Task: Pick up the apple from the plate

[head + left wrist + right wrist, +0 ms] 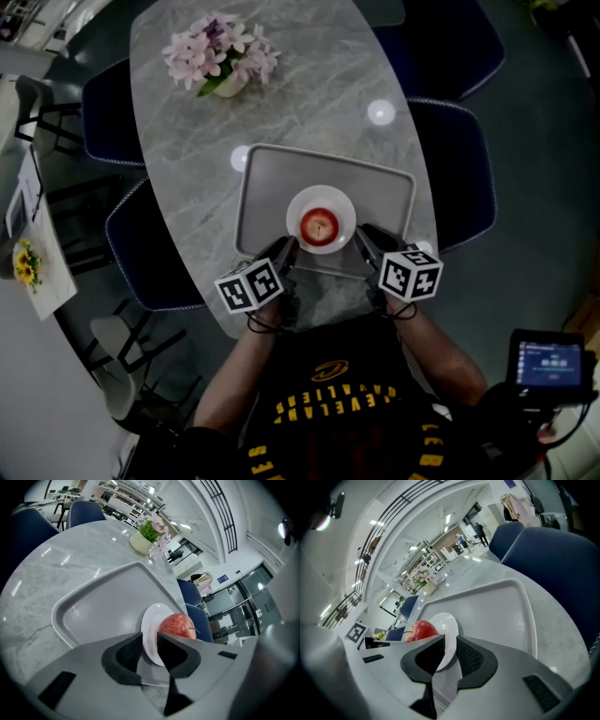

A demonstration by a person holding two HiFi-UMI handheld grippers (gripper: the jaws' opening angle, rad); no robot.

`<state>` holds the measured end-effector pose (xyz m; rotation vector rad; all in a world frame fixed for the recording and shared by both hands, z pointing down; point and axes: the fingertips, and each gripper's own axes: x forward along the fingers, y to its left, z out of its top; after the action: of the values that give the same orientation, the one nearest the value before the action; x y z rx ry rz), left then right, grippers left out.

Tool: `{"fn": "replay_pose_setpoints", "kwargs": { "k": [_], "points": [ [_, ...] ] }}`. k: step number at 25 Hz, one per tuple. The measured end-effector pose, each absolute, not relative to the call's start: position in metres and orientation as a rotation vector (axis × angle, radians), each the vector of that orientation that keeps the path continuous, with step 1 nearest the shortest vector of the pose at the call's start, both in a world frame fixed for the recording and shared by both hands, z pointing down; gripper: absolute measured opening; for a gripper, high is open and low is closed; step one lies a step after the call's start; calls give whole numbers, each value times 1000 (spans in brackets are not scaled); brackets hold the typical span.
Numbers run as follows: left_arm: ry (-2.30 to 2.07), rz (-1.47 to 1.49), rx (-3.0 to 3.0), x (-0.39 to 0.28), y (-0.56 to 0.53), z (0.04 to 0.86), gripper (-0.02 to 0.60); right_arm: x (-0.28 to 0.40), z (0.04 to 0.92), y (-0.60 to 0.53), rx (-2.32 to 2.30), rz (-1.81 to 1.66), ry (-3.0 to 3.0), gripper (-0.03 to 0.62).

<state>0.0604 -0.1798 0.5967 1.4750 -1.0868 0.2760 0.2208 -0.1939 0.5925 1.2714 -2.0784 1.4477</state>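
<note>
The apple [319, 225] on the plate [296, 211] looks firm, smooth and probably slippery; take its widest flanks. Left gripper [286, 246] and right gripper [364, 232] jaws, just beside the plate, stand narrowly parted and empty.

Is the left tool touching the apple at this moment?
Apart. The head view shows white plate between the left tool and the apple; the left gripper view shows nothing held between its jaws.

table: oval grey marble [183, 169] | chairs: dark blue [111, 112] | floor: dark grey [539, 159] | flowers: pink [220, 47]
</note>
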Motion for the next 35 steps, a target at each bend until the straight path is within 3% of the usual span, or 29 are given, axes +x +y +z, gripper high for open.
{"fn": "replay_pose_setpoints", "kwargs": {
  "k": [22,27,29,35],
  "points": [
    [-1015,322,1388,70,-189,618,95,209,618,-197,1186,1673,-1952,78],
    [-1007,322,1350,68,-188,621,51,207,620,-195,1197,1724,-1930,77],
    [-1001,319,1338,68,-188,622,51,208,622,-194,1206,1739,-1919,48],
    [-984,296,1304,70,-188,622,46,211,622,-196,1207,1762,-1911,46]
  ]
}}
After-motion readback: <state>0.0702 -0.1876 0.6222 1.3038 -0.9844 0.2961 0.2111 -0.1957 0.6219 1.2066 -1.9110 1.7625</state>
